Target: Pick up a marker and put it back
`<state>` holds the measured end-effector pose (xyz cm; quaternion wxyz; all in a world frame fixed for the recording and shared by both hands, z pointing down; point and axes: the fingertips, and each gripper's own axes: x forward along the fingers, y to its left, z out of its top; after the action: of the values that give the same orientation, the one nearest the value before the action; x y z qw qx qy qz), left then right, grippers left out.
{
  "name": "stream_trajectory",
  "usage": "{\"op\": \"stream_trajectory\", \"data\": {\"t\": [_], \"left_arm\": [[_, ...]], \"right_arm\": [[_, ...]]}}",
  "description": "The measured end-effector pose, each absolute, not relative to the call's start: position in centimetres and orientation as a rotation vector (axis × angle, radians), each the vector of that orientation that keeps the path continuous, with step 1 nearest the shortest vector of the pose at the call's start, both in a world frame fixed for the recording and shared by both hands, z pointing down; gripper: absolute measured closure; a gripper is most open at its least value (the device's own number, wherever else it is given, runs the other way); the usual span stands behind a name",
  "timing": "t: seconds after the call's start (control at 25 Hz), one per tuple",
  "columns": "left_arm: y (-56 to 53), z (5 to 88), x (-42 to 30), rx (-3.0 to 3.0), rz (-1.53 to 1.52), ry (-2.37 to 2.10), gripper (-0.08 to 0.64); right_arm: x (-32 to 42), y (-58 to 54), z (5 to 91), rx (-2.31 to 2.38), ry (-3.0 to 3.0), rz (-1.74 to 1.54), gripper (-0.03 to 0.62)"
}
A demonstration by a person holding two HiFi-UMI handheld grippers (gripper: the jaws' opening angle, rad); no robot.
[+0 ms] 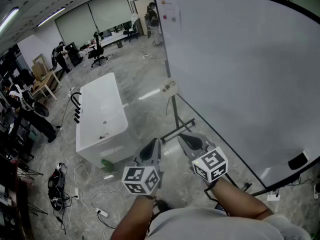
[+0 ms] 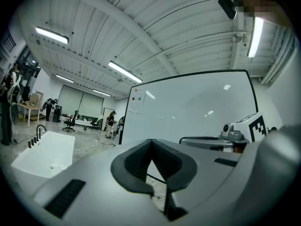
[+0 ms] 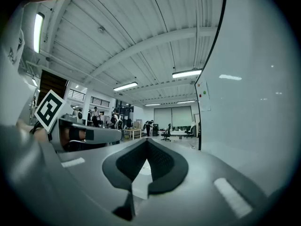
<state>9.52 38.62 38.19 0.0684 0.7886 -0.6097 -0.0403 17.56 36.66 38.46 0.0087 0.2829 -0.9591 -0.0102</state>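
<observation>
Marker: you cannot pick it out in any view; neither gripper holds one. Your left gripper (image 1: 151, 150) has its jaws pressed together with nothing between them; your right gripper (image 1: 193, 143), just beside it, is likewise closed and empty. Each carries a cube with a black-and-white square pattern; that is the only clear print on your rig.

The whiteboard (image 1: 240, 69) stands to the right of and ahead of your right gripper; a sheet (image 1: 170, 11) is fixed at its far top corner under a red and a green dot, its print too small to read. A pale holder (image 1: 169, 87) hangs on the board's near edge ahead of both grippers; what it holds is too small to tell. A dark eraser (image 1: 298, 160) sits low on the board, to the right of your right gripper.

The floor (image 1: 145, 84) below is glossy grey; a white tub (image 1: 100, 119) stands ahead and left of your left gripper; cables (image 1: 90, 194) trail beside it. Farther off are an office chair (image 1: 98, 54), drawn blinds (image 1: 92, 16) and people; strip lights line the ribbed ceiling.
</observation>
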Motion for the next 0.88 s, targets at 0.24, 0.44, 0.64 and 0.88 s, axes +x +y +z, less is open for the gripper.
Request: {"op": "stream_trajectory", "data": {"t": [0.24,0.44,0.64,0.88], "left_arm": [[37.7,39.0,8.0,2.370,-0.116,-1.827,0.555],[36.4,39.9,5.8,2.374,-0.113,-1.790,0.555],[34.0,41.2,2.1,2.389,-0.093,-1.725,0.555],[29.8,41.9,-5.2,2.415,-0.052,-1.656,0.555]], "right_arm": [[16.6,35.7,38.8,0.907,-3.025,-0.003,0.592],[14.5,34.2,39.9,0.906,-3.012,0.050,0.592],[10.1,32.1,41.5,0.870,-3.010,0.140,0.592],[2.5,28.0,42.4,0.886,-2.992,0.176,0.591]]}}
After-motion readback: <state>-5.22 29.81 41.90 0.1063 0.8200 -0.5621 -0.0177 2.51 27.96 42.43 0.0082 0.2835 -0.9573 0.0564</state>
